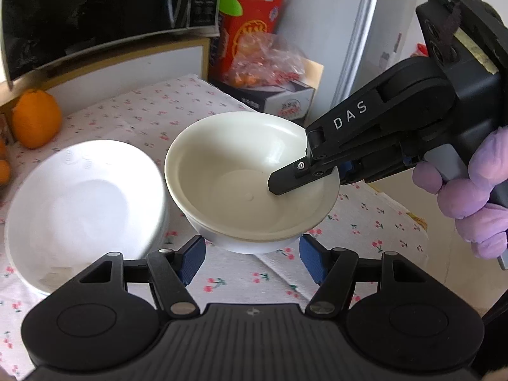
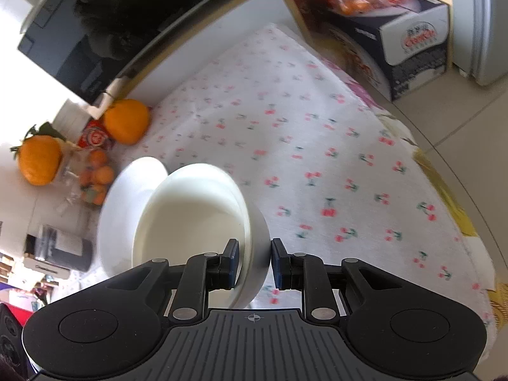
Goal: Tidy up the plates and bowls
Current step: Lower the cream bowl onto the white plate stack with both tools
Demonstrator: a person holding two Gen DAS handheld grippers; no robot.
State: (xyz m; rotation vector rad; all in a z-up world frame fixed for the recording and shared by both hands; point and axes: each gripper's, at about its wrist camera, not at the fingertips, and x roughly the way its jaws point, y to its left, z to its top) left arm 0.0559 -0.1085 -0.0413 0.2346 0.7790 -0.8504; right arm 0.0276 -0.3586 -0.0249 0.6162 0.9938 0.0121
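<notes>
A cream bowl [image 1: 241, 177] nested in a white bowl [image 1: 244, 246] hangs above the cherry-print cloth. My right gripper [image 2: 254, 263] is shut on the right rim of these stacked bowls [image 2: 197, 219], one finger inside and one outside. In the left wrist view the right gripper [image 1: 304, 171] comes in from the right. A stack of white plates [image 1: 79, 209] lies left of the bowls. My left gripper [image 1: 250, 260] is open and empty, just below and in front of the bowls, its blue pads apart.
A microwave [image 1: 95, 9] stands at the back on a white cabinet. Oranges [image 1: 36, 120] sit at the left. A red box [image 1: 250, 35], a plastic bag and a printed carton [image 1: 285, 101] stand at the back right. The table edge [image 2: 444, 184] runs along the right.
</notes>
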